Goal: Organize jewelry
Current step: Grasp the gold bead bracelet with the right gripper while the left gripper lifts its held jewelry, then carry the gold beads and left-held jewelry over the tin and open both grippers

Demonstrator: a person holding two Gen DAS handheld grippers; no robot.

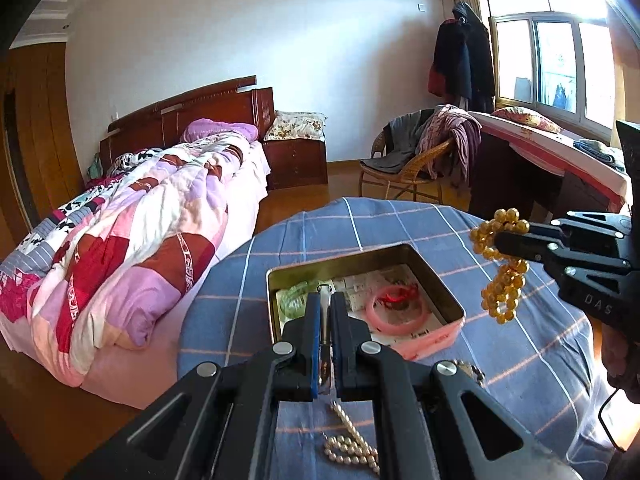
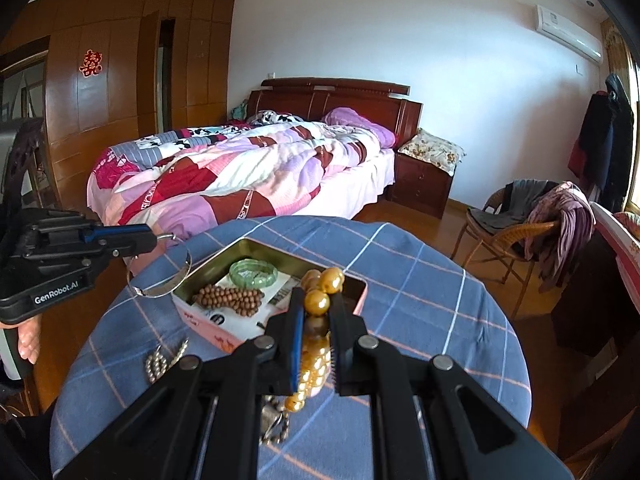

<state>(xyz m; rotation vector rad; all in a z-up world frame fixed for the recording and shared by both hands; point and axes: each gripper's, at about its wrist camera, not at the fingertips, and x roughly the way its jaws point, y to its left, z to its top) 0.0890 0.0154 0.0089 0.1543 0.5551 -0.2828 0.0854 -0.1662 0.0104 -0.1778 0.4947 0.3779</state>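
left gripper (image 1: 326,300) jaws clamp silver bangle (image 2: 160,276) | right gripper (image 2: 316,300) jaws clamp gold beads (image 1: 500,272)

Both handheld tools are matte black plastic with triangular cut-outs and round silver pivot screws. The left gripper (image 2: 160,238) has blue-edged finger pads and white "GenRobot.AI" lettering on its body; the right gripper (image 1: 498,242) shows embossed "DAS" letters.

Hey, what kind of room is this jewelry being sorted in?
Most likely a home bedroom: a bed with a patchwork quilt, a wooden wardrobe, and a rattan chair draped with clothes show it.
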